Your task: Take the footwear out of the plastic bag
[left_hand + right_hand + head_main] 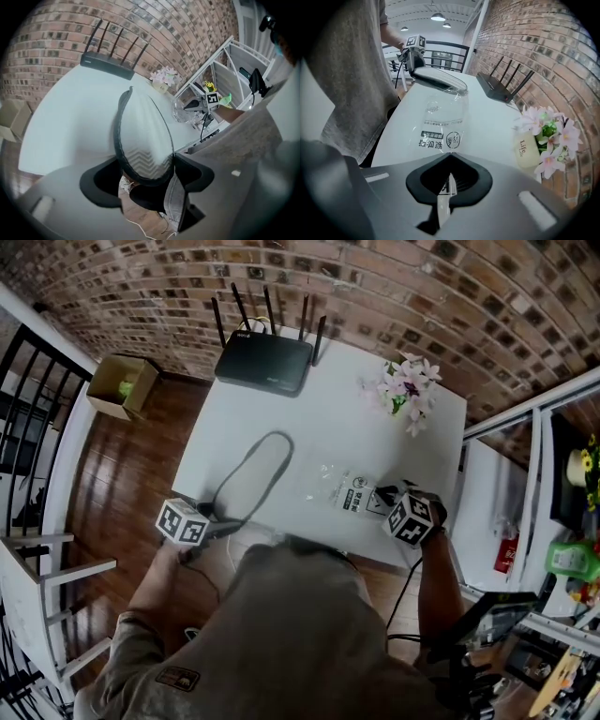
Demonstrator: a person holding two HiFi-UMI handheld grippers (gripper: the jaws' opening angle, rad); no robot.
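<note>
A flat white slipper (248, 479) with a dark rim lies out of the bag on the white table (328, 418), its heel at the near edge. In the left gripper view that heel (140, 159) sits between the spread jaws of my left gripper (145, 173), whose pads stand off it. My left gripper (220, 526) is at the table's front edge. The clear plastic bag (342, 488) with dark print lies flat to the slipper's right. My right gripper (380, 501) is shut on the bag's near edge (445, 185).
A black router (264, 360) with several antennas stands at the table's far edge. A small vase of pink flowers (405, 390) is at the far right corner. A cardboard box (122, 385) sits on the wooden floor at left. Shelving (562, 549) stands right.
</note>
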